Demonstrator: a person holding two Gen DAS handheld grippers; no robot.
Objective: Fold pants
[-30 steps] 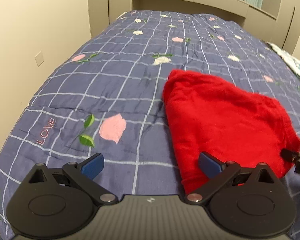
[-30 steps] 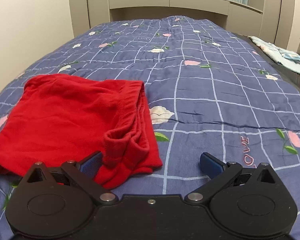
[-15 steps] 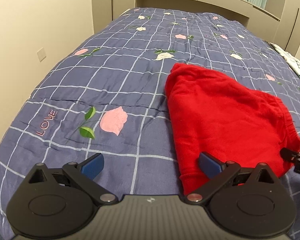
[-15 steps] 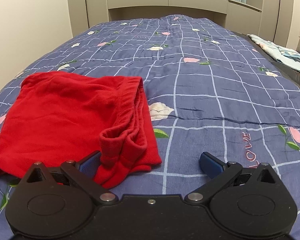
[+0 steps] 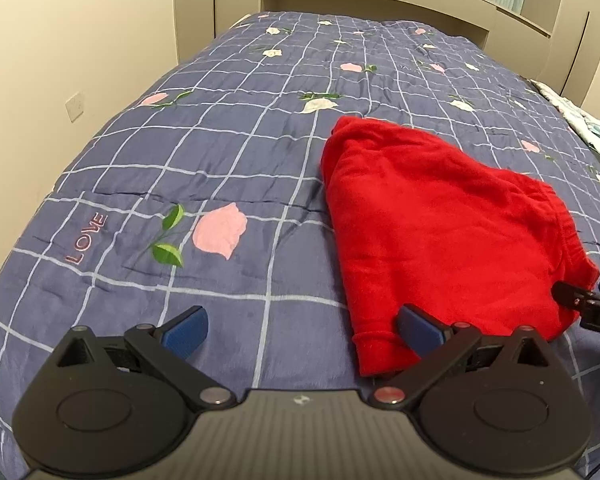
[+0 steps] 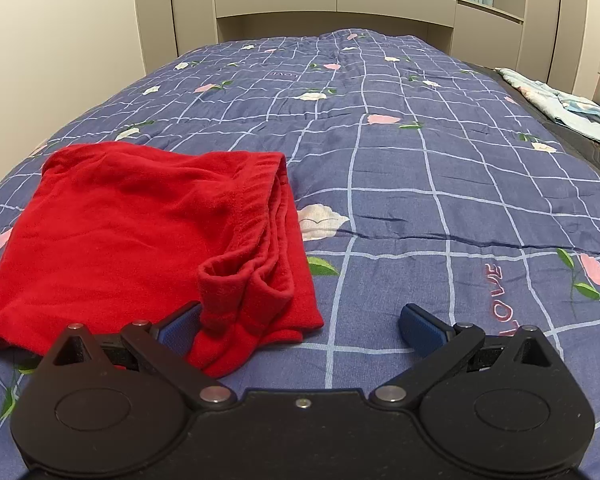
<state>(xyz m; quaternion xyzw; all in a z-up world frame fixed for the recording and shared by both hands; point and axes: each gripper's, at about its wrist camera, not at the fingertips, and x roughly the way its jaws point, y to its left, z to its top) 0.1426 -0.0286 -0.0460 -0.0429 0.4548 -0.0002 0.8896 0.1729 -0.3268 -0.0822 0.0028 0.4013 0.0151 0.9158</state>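
The red pants (image 5: 440, 224) lie folded into a compact bundle on the blue checked quilt (image 5: 220, 160). In the right wrist view the pants (image 6: 140, 220) show their gathered waistband and stacked layers at the right edge. My left gripper (image 5: 302, 326) is open and empty, low over the quilt, with its right finger over the bundle's near left corner. My right gripper (image 6: 300, 322) is open and empty, with its left finger beside the bundle's near right corner. The right gripper's tip also shows at the right edge of the left wrist view (image 5: 588, 304).
The quilt (image 6: 420, 160) covers a wide bed with flower prints. A beige wall (image 5: 60, 60) runs along the bed's left side. A headboard with shelves (image 6: 332, 4) stands at the far end. A light blue cloth (image 6: 560, 108) lies at the bed's right edge.
Both grippers have drawn back and risen slightly from the bundle. The pants have not moved. Both grippers stay open.
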